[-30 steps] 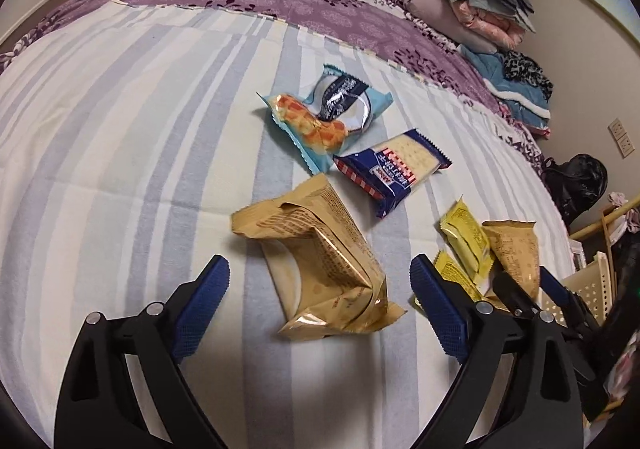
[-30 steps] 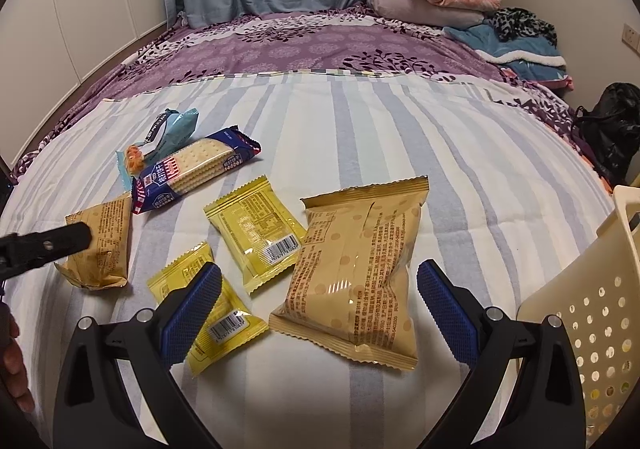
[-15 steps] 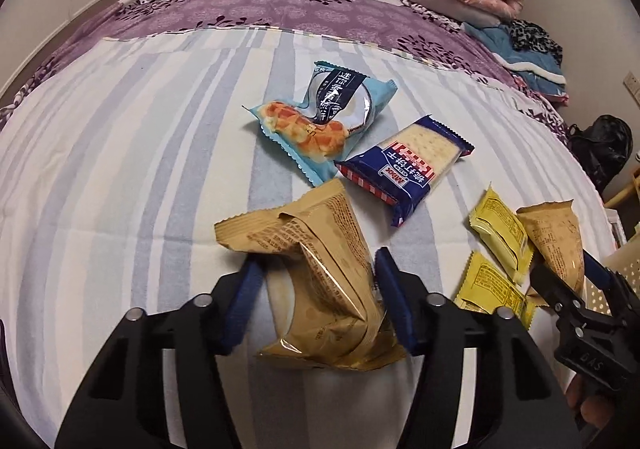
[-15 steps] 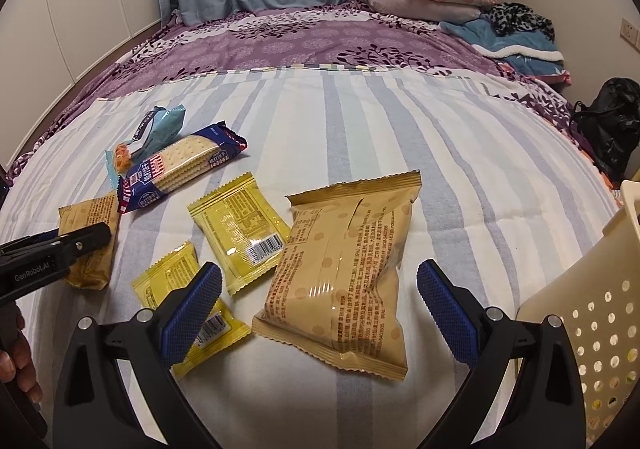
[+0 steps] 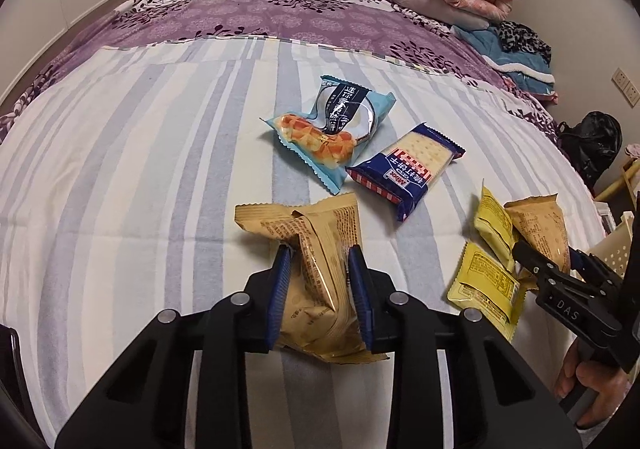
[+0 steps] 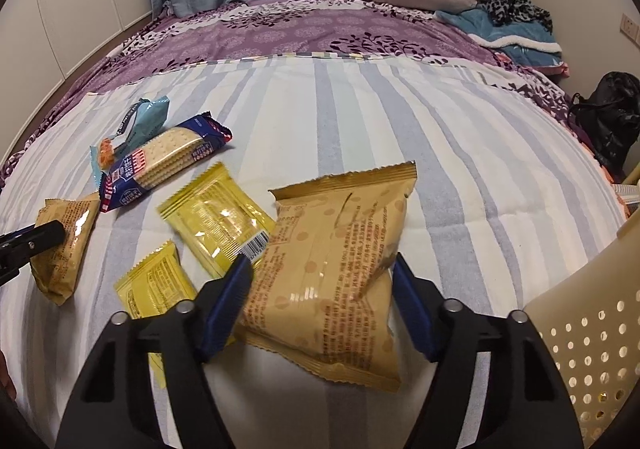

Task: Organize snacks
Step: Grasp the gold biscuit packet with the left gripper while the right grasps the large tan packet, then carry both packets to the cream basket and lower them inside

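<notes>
Left wrist view: left gripper has just clamped the crumpled packet; right gripper, jaws just closing, straddles the tan packet, ready for the basket.

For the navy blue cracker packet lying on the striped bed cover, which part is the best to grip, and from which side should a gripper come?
Grip the navy cracker packet across its narrow width, near the middle, coming down from above. It lies flat on the striped cover as a long, stiff-looking bar, so the long edges probably give the pads parallel faces. Its near-left corner sits close to the light blue packet, so a mid-length grip likely keeps clear of it.
</notes>
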`<state>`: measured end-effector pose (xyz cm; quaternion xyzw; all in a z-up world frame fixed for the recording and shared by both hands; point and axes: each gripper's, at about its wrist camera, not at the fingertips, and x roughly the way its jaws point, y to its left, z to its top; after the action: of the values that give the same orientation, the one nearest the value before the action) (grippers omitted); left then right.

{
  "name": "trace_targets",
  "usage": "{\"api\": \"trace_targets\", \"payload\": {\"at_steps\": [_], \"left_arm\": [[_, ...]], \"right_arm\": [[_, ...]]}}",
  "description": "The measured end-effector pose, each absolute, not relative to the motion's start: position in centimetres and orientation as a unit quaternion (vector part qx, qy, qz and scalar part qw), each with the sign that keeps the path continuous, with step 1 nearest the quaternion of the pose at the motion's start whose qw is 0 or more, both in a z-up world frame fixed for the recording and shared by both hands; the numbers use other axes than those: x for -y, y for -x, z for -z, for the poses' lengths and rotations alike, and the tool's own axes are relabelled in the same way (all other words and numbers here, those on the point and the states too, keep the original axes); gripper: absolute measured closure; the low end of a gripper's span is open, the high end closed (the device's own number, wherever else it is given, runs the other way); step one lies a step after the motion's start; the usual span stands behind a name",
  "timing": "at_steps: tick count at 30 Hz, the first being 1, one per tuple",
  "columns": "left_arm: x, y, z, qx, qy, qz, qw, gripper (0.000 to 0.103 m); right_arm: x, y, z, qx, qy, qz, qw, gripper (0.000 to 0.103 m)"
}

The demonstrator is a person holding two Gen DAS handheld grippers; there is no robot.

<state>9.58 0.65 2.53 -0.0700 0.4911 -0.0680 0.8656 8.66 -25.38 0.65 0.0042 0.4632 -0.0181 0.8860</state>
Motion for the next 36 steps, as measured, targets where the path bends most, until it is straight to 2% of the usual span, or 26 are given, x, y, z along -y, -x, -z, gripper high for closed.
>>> {"api": "trace_targets", "payload": {"at_steps": [1, 3, 4, 5, 16, 19, 20, 22, 25, 36], "left_arm": [[-0.7, -9.6, -2.5, -0.494, 0.072, 0.067, 0.864, 0.069], [-0.6, -9.5, -2.4, -0.498, 0.079, 0.069, 0.861, 0.045], [-0.5, -9.4, -2.5, -0.497, 0.085, 0.070, 0.861, 0.029], [-0.4, -9.2, -2.6, -0.492, 0.086, 0.070, 0.863, 0.025], [0.2, -8.9, -0.8, -0.506, 0.024, 0.038, 0.861, 0.025], [-0.8, -8.8, -0.7, -0.500, 0.035, 0.041, 0.864, 0.028], [-1.0, -8.7, -0.8, -0.498, 0.036, 0.040, 0.865, 0.033], [-1.5, -8.7, -1.0, -0.494, 0.042, 0.038, 0.868, 0.036], [-2.2, -8.6, -1.4, -0.487, 0.055, 0.041, 0.871, 0.051], [-3.3, -7.7, -3.6, -0.472, 0.073, 0.051, 0.877, 0.053]], "right_arm": [[25.4, -8.6, -0.7, -0.463, -0.004, 0.018, 0.886, 0.037], [25.4, -8.4, -0.6, -0.463, -0.003, 0.017, 0.886, 0.037], [25.4, -8.4, -0.6, -0.463, -0.003, 0.017, 0.886, 0.037], [25.4, -8.4, -0.6, -0.463, -0.003, 0.018, 0.886, 0.037], [25.3, -8.1, -0.7, -0.462, -0.004, 0.018, 0.887, 0.039], [25.4, -8.0, -0.8, -0.462, -0.004, 0.017, 0.887, 0.040], [25.4, -8.0, -0.8, -0.461, -0.004, 0.017, 0.887, 0.041], [25.4, -7.9, -0.9, -0.460, -0.005, 0.016, 0.888, 0.041], [25.3, -7.8, -1.1, -0.458, -0.009, 0.014, 0.889, 0.045], [25.5, -6.4, -3.4, -0.436, -0.034, 0.003, 0.899, 0.048]]}}
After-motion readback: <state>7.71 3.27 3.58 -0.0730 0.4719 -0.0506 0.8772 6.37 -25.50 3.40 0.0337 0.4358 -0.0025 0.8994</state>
